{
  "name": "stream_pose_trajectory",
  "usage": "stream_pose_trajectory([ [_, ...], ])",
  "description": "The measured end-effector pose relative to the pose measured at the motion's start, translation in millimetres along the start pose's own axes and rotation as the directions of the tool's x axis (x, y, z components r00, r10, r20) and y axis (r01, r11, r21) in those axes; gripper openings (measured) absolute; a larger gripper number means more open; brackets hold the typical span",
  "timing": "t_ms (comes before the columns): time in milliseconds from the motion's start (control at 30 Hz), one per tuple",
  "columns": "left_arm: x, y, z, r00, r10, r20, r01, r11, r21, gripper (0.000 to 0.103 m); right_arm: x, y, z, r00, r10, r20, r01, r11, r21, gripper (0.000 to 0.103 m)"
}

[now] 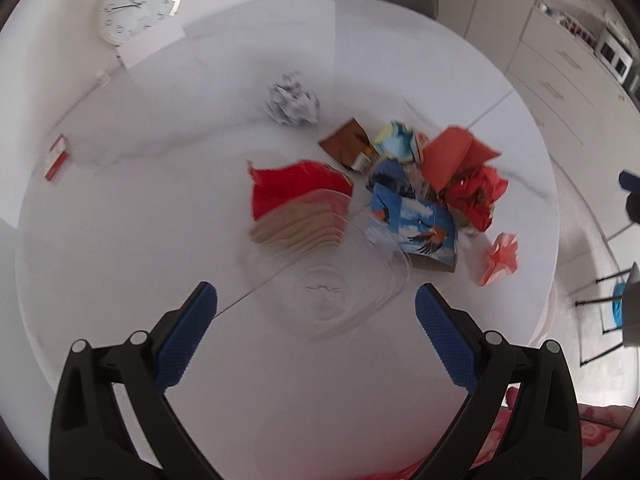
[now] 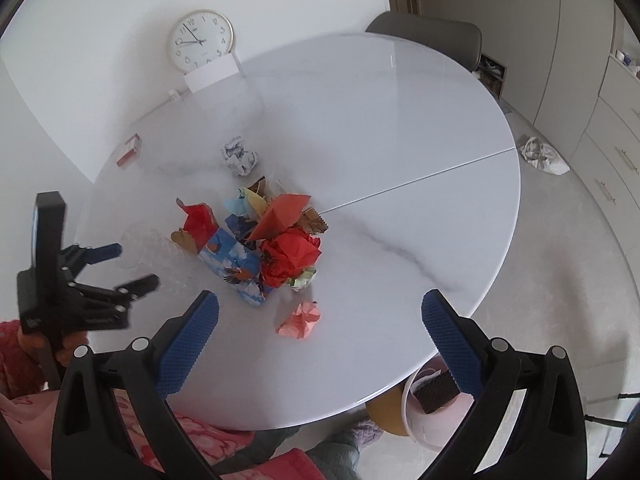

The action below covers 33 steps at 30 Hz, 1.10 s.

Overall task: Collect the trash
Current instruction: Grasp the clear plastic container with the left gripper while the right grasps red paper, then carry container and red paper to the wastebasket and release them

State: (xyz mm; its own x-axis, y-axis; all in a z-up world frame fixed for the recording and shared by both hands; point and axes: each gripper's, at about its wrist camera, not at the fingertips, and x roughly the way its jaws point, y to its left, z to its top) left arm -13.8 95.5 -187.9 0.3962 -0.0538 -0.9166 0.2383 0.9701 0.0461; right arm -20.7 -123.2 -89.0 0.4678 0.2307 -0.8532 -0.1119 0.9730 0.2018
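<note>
On the white table (image 2: 400,128), a heap of crumpled paper trash (image 2: 260,240) waits mid-surface.

Left of the heap, the left gripper (image 1: 316,300) hovers with jaws spread above a clear plastic container (image 1: 332,280); right of the heap, the right gripper (image 2: 320,312) hangs jaws spread near the pink wad (image 2: 300,320). It all looks light, soft and crushable; best pinched at a raised fold.

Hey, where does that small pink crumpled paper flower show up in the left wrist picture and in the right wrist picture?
Left wrist view: the pink paper flower lies at the right, alone on the table, just right of the blue bird-print paper.
Right wrist view: it lies low at centre, nearest the camera, below the trash pile.
Shared landmark: the wall clock behind the table's far edge.
</note>
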Motion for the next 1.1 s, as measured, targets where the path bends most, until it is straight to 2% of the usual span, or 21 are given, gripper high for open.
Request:
stream_pose_trajectory([
  [167,20.6,-10.0,4.0,1.000,-0.002,-0.002,0.002,0.999,0.052,0.095,13.5,1.5,5.5,0.999,-0.016,-0.049,0.017,1.000,0.006,0.101],
  [200,21.5,-10.3,4.9,1.000,0.001,0.004,-0.001,0.999,0.055,0.093,17.5,1.9,7.8,0.998,-0.012,-0.061,0.012,1.000,0.006,0.101],
  [233,22.7,-10.6,5.2,1.000,0.001,0.009,-0.002,0.998,0.056,0.089,21.9,3.0,10.8,0.998,-0.005,-0.070,0.005,1.000,0.003,0.101],
  [300,24.3,-9.0,6.8,1.000,0.007,0.013,-0.008,0.998,0.054,0.071,31.7,7.4,17.3,0.997,0.019,-0.081,-0.020,1.000,-0.008,0.101],
  [533,19.1,5.2,6.7,0.999,-0.018,0.041,0.017,0.999,0.028,0.069,87.0,22.6,52.3,0.986,0.111,-0.121,-0.114,0.993,-0.017,0.100],
  [700,4.7,22.6,9.3,0.998,-0.027,0.059,0.028,1.000,-0.008,0.069,129.6,23.0,69.5,0.979,0.123,-0.160,-0.116,0.992,0.050,0.088],
  [800,-4.7,34.4,14.0,0.996,-0.045,0.075,0.047,0.998,-0.034,0.069,145.5,24.1,73.0,0.973,0.129,-0.190,-0.115,0.990,0.082,0.072],
  [867,-11.1,39.8,17.1,0.995,-0.051,0.089,0.055,0.998,-0.043,0.069,148.8,26.4,72.3,0.970,0.131,-0.204,-0.116,0.990,0.082,0.054],
  [967,-17.1,43.4,21.7,0.993,-0.050,0.110,0.055,0.998,-0.044,0.069,148.8,33.3,71.4,0.972,0.118,-0.205,-0.108,0.992,0.059,0.042],
  [1100,-22.5,42.1,27.7,0.990,-0.056,0.130,0.062,0.997,-0.042,0.069,143.6,35.0,70.4,0.972,0.137,-0.191,-0.128,0.990,0.059,0.037],
])
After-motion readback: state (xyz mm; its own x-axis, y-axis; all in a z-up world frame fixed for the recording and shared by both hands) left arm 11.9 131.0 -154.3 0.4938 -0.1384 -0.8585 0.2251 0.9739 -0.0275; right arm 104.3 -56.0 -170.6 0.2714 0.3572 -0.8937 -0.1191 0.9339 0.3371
